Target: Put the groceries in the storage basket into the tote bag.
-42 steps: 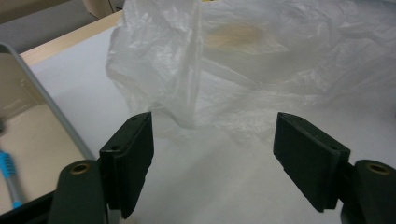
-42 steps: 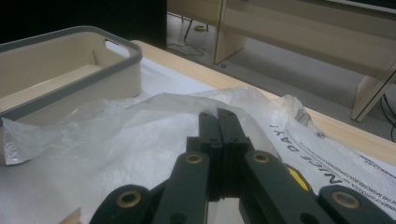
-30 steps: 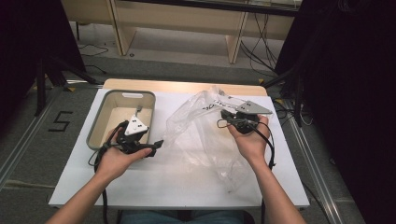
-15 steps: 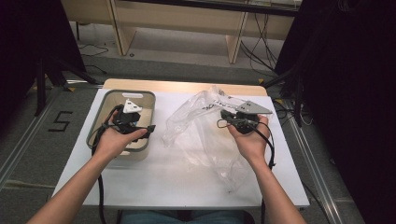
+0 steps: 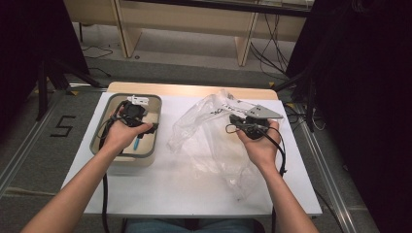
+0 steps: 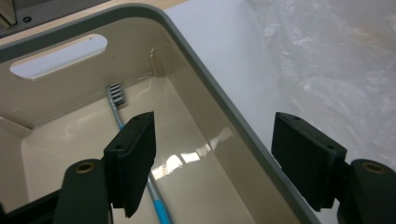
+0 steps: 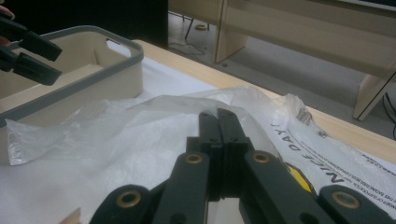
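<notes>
A toothbrush (image 6: 159, 205) with a blue handle (image 5: 138, 144) and a dark head lies flat inside a beige bin (image 5: 127, 162) at the table's left. My left gripper (image 5: 148, 128) hovers over the bin's right side, open and holding nothing. In the left gripper view the jaws (image 6: 212, 121) straddle the bin's grey rim (image 6: 224, 107), and the toothbrush runs under the left jaw. My right gripper (image 5: 231, 122) is shut on a clear plastic bag (image 5: 209, 141), which it holds raised at the bag's upper edge (image 7: 140, 140). The jaws (image 7: 217, 112) are pressed together.
The bag sprawls over the white table top (image 5: 160, 189) from the centre to the right front. A wooden strip (image 5: 194, 90) edges the table's far side. Wooden furniture legs and cables stand on the floor beyond.
My left gripper has moved away from the table's front and to the left, from beside the bin's right corner to over its inside. The right gripper and bag have stayed put.
</notes>
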A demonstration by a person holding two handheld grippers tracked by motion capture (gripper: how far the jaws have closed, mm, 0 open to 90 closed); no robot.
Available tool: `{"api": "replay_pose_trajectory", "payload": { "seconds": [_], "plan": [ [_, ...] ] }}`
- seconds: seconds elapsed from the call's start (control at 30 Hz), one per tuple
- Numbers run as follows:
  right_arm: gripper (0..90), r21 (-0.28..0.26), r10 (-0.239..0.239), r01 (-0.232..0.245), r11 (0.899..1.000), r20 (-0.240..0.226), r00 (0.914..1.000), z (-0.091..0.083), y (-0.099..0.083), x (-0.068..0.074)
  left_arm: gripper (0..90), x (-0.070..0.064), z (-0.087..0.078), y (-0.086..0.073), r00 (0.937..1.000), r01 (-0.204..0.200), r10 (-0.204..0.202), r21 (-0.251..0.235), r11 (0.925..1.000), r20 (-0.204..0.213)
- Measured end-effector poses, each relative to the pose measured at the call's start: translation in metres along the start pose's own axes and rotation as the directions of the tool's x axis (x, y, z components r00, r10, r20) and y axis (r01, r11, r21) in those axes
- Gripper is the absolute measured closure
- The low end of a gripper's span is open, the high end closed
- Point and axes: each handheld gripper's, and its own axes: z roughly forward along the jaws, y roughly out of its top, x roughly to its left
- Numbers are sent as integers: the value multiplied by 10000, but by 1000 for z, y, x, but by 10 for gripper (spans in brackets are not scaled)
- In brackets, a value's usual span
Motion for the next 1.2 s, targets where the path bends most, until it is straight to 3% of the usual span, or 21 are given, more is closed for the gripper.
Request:
{"api": "replay_pose_trajectory", "payload": {
  "seconds": [0.3,0.6,1.2],
  "plan": [
    [900,31,24,-24,10000,-17,10000,0,0,0,316,19,24,3,9975,572,-540,727,9957,-455],
    [900,42,13,-13,10000,-17,10000,0,0,0,325,34,38,1,9921,1073,-991,1090,9882,-774],
    [900,103,2,-2,9999,-31,10000,2,-1,0,341,52,70,-5,9776,1868,-1609,2070,9603,-1357]
  ]
}}
